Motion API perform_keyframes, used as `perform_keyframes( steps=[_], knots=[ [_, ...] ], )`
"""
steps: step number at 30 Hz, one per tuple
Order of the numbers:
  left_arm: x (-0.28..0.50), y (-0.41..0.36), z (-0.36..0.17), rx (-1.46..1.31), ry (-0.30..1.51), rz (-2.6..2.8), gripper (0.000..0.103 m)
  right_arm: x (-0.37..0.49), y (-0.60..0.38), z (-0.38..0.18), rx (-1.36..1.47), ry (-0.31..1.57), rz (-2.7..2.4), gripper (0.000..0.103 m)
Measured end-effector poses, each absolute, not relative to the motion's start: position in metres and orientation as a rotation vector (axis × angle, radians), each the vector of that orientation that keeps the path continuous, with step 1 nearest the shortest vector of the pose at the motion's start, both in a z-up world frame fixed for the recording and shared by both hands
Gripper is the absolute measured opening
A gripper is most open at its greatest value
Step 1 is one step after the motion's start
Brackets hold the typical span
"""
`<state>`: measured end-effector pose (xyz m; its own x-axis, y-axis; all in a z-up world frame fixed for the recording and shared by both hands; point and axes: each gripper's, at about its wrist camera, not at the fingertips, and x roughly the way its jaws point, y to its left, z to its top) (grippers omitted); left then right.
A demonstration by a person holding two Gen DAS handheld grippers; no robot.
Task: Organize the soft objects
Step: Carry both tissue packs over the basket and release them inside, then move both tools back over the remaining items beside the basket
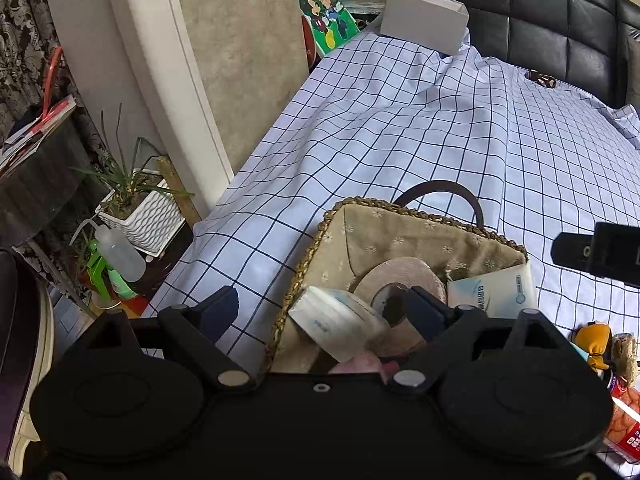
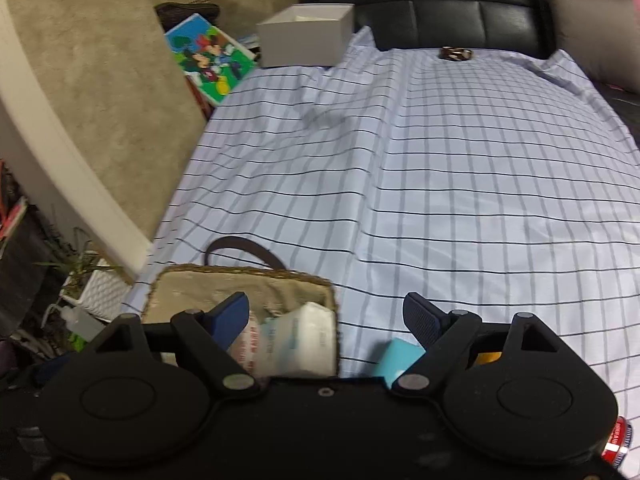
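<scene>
- The checked bedsheet (image 2: 460, 200) lies bare across the middle and right of the bed; passage over it is unobstructed.
- The woven basket (image 1: 320, 236) occupies the near left edge. A tape roll (image 1: 400, 276) and tissue packs (image 1: 496, 288) fill its interior, leaving little room inside.
- The basket's brown handle (image 1: 440, 188) arches over its far rim and blocks low approach from that side.
- A white box (image 2: 304, 36) stands at the far left corner, against the black headboard (image 2: 440, 0).
- A small brown item (image 2: 456, 54) lies by the headboard.
- A teal pack (image 2: 400, 360) lies on the sheet just beside the basket's right wall.
- A potted plant (image 1: 136, 204) and squeeze bottle (image 1: 120, 252) crowd the floor left of the bed.
</scene>
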<state>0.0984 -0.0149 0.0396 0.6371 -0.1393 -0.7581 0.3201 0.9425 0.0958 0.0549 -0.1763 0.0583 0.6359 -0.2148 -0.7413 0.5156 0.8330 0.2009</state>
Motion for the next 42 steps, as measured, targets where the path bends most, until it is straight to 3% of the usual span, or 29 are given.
perform_keyframes(
  steps=[24,42],
  knots=[
    [0.063,-0.078,0.044,0.254,0.823,-0.407,0.089,-0.036,-0.270,0.047,0.390,0.834,-0.688,0.084],
    [0.017,-0.167,0.021,0.380,0.837,-0.552,0.090,-0.115,-0.353,0.003,0.482,0.956,-0.860,0.085]
  ],
)
